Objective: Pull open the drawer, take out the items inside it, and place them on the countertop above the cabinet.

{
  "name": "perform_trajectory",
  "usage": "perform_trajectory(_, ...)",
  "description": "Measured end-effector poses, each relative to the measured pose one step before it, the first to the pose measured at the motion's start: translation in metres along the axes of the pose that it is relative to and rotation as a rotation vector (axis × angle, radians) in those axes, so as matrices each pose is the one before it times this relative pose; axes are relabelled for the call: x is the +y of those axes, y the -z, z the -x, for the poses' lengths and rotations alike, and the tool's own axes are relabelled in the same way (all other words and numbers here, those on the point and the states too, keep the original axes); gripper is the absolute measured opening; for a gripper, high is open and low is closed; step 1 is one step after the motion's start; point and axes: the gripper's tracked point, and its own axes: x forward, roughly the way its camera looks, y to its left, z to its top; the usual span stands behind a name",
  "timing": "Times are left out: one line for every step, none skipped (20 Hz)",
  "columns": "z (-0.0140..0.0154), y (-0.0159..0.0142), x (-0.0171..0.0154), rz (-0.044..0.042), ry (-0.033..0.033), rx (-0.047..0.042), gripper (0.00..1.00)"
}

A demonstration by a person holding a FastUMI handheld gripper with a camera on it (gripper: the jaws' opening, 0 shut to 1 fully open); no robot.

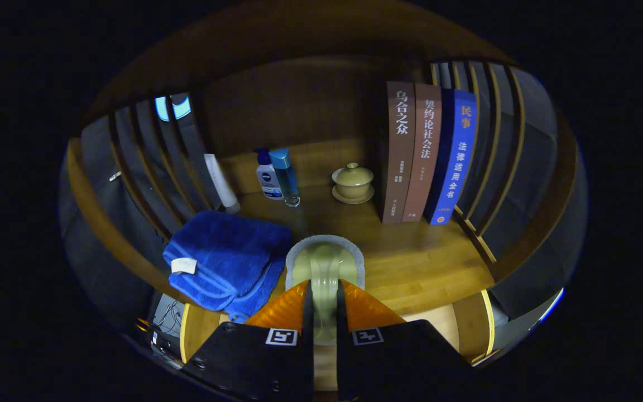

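grip: your gripper (322, 312) has its two fingers closed narrow on the handle of a pale green cup (324, 268); both pads press the handle, so it's a real pinch, not a rest.
cup: it sits just ahead of the fingertips, on or just above the countertop (411, 262). Can't tell if the base touches the wood yet. The rim looks grey and rough, body glazed green.
why handle: pinching the handle keeps the cup upright and the fingers clear of the bowl, my read.
spot: you're holding it in the open patch between the blue towel (226, 259) beside it and the three books (430, 153) standing further back on the other side. Good choice, nothing to knock.
back row: lidded tea bowl on its saucer (353, 182), two bottles (277, 176) and a white tube (222, 183) leaning on the slatted side; all beyond the cup, well apart from it.
drawer: the frame doesn't settle its state.
stage: looks like the place step for this item.
next: confirm the base is down flat, then open the fingers and back straight out so the handle doesn't drag.
risk: cup tips if you release while it's still tilted or off the surface.
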Motion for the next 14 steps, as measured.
perform_trajectory(-0.01123, -0.005, 0.00025, -0.00737, -0.00055, 0.01593, 0.21)
perform_trajectory(-0.0131, -0.00554, -0.00227, -0.00506, 0.00605, 0.0092, 0.21)
perform_trajectory(-0.00856, -0.00511, -0.00035, 0.00128, -0.00126, 0.01046, 0.21)
perform_trajectory(-0.01186, -0.00368, -0.00098, 0.01114, 0.0056, 0.01795, 0.21)
perform_trajectory(-0.00918, -0.00306, -0.0027, 0.01254, 0.01512, 0.02, 0.21)
perform_trajectory(-0.00839, -0.00379, 0.00277, 0.00818, -0.00185, 0.01857, 0.21)
perform_trajectory(-0.0079, -0.00061, 0.00252, 0.00872, 0.00123, 0.02264, 0.21)
perform_trajectory(-0.00781, 0.00016, 0.00055, 0.00889, 0.0074, 0.02538, 0.21)
perform_trajectory(-0.00721, 0.00137, -0.00117, 0.01107, 0.00666, 0.01882, 0.21)
perform_trajectory(-0.00415, -0.00143, 0.00115, 0.00562, 0.00419, 0.00811, 0.21)
perform_trajectory(-0.0006, -0.00084, -0.00094, -0.00136, 0.00366, 0.00666, 0.21)
perform_trajectory(-0.00133, -0.00236, 0.00069, -0.00756, -0.00221, -0.00217, 0.21)
perform_trajectory(-0.00262, 0.001, 0.00059, -0.00619, -0.00147, 0.00238, 0.27)
perform_trajectory(0.00208, 0.00098, -0.00208, -0.0008, 0.00074, 0.00674, 0.32)
